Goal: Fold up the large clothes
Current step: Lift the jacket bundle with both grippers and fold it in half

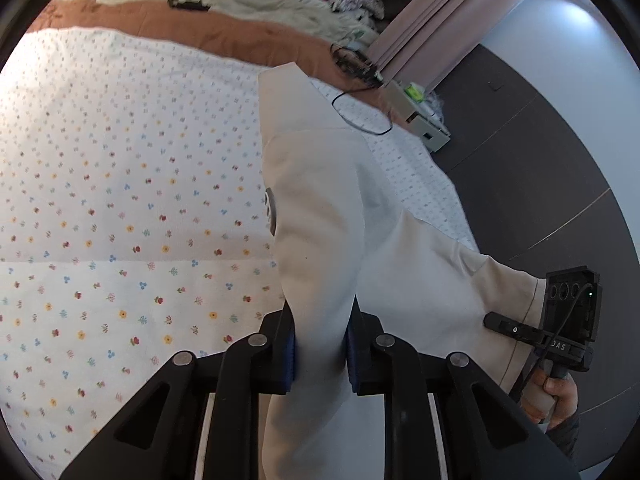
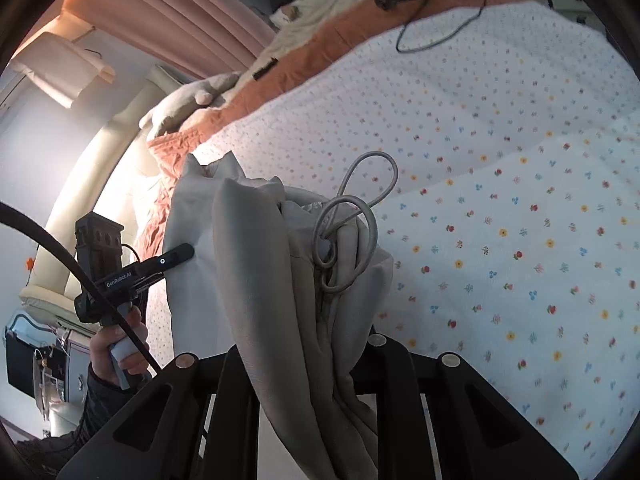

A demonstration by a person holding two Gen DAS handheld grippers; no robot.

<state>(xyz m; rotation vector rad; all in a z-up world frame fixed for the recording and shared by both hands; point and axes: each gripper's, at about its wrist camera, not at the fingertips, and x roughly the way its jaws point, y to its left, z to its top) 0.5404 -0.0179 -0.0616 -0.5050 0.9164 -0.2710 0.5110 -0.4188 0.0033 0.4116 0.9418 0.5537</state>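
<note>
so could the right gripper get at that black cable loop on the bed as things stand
Probably not: the right gripper is shut on the cream garment, and the black cable loop lies far up the bed.
</note>
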